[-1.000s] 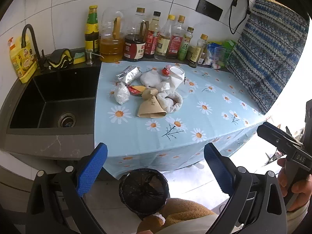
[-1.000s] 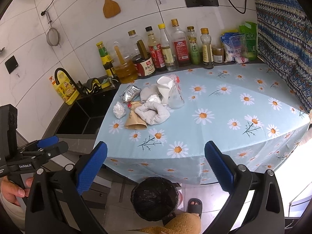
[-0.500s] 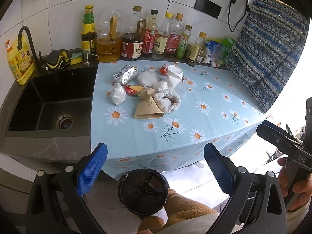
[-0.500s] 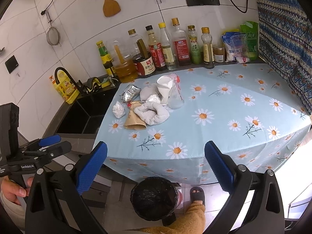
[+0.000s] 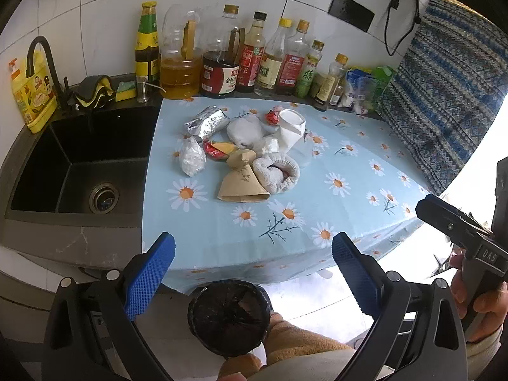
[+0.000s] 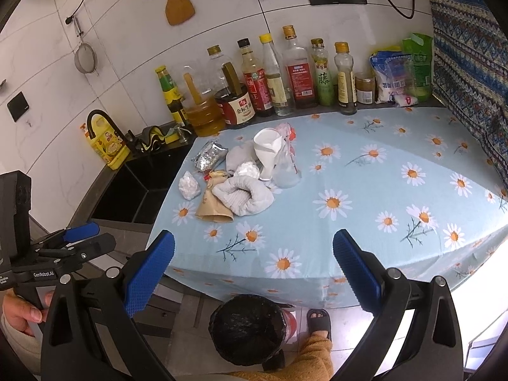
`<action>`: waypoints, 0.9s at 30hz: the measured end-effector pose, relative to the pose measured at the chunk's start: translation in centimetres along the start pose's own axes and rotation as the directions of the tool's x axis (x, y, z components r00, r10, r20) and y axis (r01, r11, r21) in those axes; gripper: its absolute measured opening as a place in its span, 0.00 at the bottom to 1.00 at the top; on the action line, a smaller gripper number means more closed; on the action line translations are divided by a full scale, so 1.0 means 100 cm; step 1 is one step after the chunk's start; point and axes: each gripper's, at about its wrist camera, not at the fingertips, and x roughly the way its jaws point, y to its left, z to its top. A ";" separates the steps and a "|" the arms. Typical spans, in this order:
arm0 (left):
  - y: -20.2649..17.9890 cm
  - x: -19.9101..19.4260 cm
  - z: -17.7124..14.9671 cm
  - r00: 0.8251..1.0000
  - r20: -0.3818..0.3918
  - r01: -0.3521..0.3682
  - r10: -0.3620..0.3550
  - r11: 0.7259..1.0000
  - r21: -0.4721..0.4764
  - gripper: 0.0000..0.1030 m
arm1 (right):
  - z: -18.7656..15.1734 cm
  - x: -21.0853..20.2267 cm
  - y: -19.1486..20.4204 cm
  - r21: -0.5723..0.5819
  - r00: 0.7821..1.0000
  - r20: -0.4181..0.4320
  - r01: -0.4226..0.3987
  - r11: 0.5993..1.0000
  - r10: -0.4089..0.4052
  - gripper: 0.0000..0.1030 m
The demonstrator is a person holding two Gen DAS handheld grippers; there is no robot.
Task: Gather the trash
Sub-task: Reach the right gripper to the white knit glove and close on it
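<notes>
Both grippers, left (image 5: 253,273) and right (image 6: 253,273), hang empty with jaws wide apart, short of the table edge; trash (image 5: 243,155) heaped mid-cloth, untouched. Bin (image 6: 249,330) sits on the floor just below the edge, probably to catch drops.

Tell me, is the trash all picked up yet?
Not yet. Nothing looks binned: the trash pile sits on the daisy tablecloth. Both the left gripper and the right gripper are open and empty. The whole pile must go into the black bin.

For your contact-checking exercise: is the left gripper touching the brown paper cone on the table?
Apart. The left wrist view shows bare tablecloth between the open left gripper and the brown paper cone.
</notes>
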 end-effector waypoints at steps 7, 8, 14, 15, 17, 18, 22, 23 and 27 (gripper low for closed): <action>0.004 0.024 0.011 0.999 -0.033 -0.009 0.008 1.000 -0.024 0.93 | 0.014 0.025 -0.015 0.004 0.999 -0.034 -0.023 1.000 0.023 0.96; 0.004 0.028 0.013 0.999 -0.038 -0.010 0.009 1.000 -0.026 0.93 | 0.015 0.029 -0.016 0.001 0.999 -0.038 -0.025 1.000 0.025 0.96; 0.009 0.052 0.023 0.997 -0.077 0.006 -0.010 0.999 -0.051 0.93 | 0.026 0.059 -0.026 -0.012 0.995 -0.084 -0.060 0.998 0.059 0.96; 0.011 0.058 0.025 0.996 -0.090 0.006 -0.011 0.998 -0.057 0.93 | 0.029 0.065 -0.028 -0.014 0.994 -0.092 -0.064 0.998 0.063 0.96; 0.016 0.066 0.027 0.994 -0.108 0.022 -0.030 0.996 -0.081 0.93 | 0.033 0.077 -0.029 -0.018 0.991 -0.109 -0.078 0.997 0.075 0.96; 0.018 0.070 0.028 0.993 -0.116 0.026 -0.036 0.995 -0.093 0.93 | 0.035 0.083 -0.030 -0.019 0.989 -0.120 -0.084 0.996 0.081 0.96; 0.028 0.082 0.032 0.990 -0.140 0.015 -0.035 0.990 -0.140 0.93 | 0.040 0.108 -0.034 -0.025 0.981 -0.154 -0.125 0.992 0.120 0.96; 0.031 0.085 0.033 0.989 -0.147 0.012 -0.035 0.988 -0.153 0.93 | 0.042 0.113 -0.034 -0.029 0.979 -0.161 -0.130 0.991 0.124 0.96; 0.038 0.097 0.039 0.986 -0.166 0.004 -0.034 0.984 -0.178 0.93 | 0.048 0.141 -0.031 -0.040 0.968 -0.197 -0.166 0.985 0.155 0.95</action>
